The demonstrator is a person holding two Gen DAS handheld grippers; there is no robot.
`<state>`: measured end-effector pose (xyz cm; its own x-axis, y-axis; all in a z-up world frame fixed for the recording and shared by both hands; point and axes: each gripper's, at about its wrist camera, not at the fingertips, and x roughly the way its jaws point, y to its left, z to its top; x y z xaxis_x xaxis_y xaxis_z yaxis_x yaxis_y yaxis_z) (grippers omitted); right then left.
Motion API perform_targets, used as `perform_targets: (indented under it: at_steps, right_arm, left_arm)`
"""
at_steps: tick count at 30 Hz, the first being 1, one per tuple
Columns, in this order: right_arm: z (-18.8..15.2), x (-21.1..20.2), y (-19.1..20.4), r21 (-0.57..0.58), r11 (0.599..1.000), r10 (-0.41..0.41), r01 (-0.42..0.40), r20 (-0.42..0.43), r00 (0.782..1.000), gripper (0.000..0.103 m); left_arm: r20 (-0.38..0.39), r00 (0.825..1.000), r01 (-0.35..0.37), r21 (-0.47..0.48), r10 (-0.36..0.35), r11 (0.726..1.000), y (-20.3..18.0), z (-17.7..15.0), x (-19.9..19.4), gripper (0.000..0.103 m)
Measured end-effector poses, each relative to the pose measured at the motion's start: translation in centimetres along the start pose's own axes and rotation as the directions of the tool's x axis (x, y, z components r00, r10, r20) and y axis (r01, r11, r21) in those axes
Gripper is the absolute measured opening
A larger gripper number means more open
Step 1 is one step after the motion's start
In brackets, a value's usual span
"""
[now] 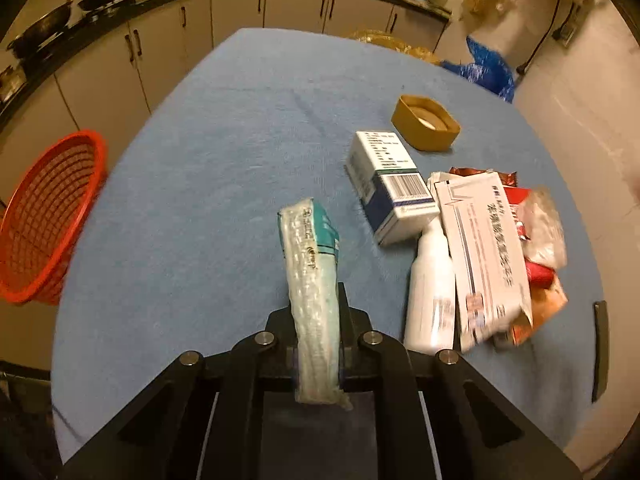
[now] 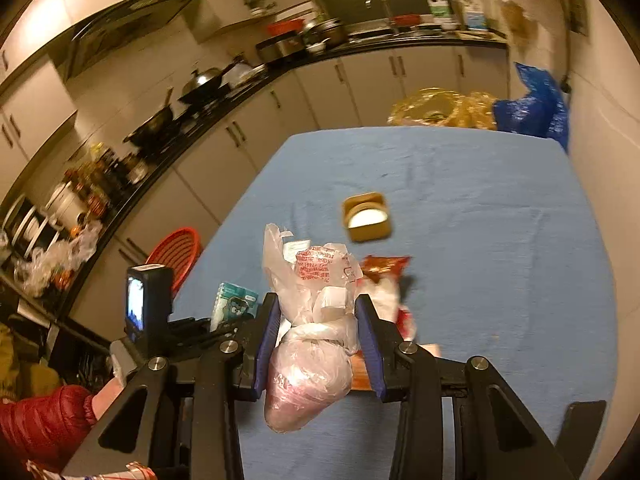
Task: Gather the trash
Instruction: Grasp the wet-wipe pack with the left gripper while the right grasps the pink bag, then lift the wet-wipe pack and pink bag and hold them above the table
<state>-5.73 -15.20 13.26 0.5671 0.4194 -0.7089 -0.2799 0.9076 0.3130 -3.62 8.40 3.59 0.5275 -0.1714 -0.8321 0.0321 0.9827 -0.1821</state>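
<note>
Both hands are loaded, so the step in hand looks like carrying picked-up trash to the bin. The left hand-held gripper point(image 1: 318, 344) is clamped on a slim teal-and-white packet point(image 1: 310, 264), which stands up from between its jaws above the blue-covered bench point(image 1: 224, 128). The right hand-held gripper point(image 2: 316, 344) is clamped on a knotted clear plastic bag point(image 2: 310, 336), pinched near the knot, with its pinkish bulk hanging below the blue pads.

The red mesh basket point(image 1: 48, 216) sits off the bench's left edge, well apart from both loads, and is probably the destination. I judge the next move to be a swing left over its rim before either grip lets go; the packet is light and may cling or tip.

Still on the bench are 1 white-and-blue carton point(image 1: 390, 184) with a barcode, 1 white bottle point(image 1: 430, 288), 1 long white box point(image 1: 484, 256), red wrappers point(image 1: 532, 264) beneath it and a tan square lid point(image 1: 426, 122) set apart.

Writing is mostly unreadable: the long box bears large Chinese characters, the packet carries blurred print, and the bag shows red lettering too smeared to read.
</note>
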Motion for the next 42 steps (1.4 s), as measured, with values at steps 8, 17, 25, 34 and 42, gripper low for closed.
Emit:
perform_targets:
  at_steps: [8,17,25,34,42]
  right_arm:
    - [-1.0,3.2,5.1,-0.098,0.994,0.054,-0.058,-0.041,0.998,0.041]
    - [-1.1,5.3,7.4,-0.124,0.99,0.061,-0.069,-0.067,0.996,0.041]
    - [-1.0,6.5,9.3,-0.159,0.982,0.085,-0.102,-0.107,0.991,0.041]
    - [-0.8,6.9,11.1,-0.201,0.97,0.113,-0.134,-0.114,0.987,0.041]
    - [-0.6,7.0,11.5,-0.194,0.972,0.11,-0.131,-0.116,0.987,0.041]
  left_arm:
    - [0.114,0.993,-0.006,-0.051,0.012,0.999,2.4,-0.4,-6.3,0.011]
    - [0.213,0.976,-0.04,-0.077,0.056,0.996,4.3,-0.7,-12.3,0.011]
    - [0.257,0.961,-0.077,-0.108,0.103,0.991,5.3,-1.9,-14.9,0.011]
    - [0.27,0.955,-0.088,-0.139,0.123,0.986,6.1,-2.3,-15.5,0.011]
    - [0.276,0.954,-0.083,-0.131,0.117,0.988,6.3,-2.0,-15.9,0.012]
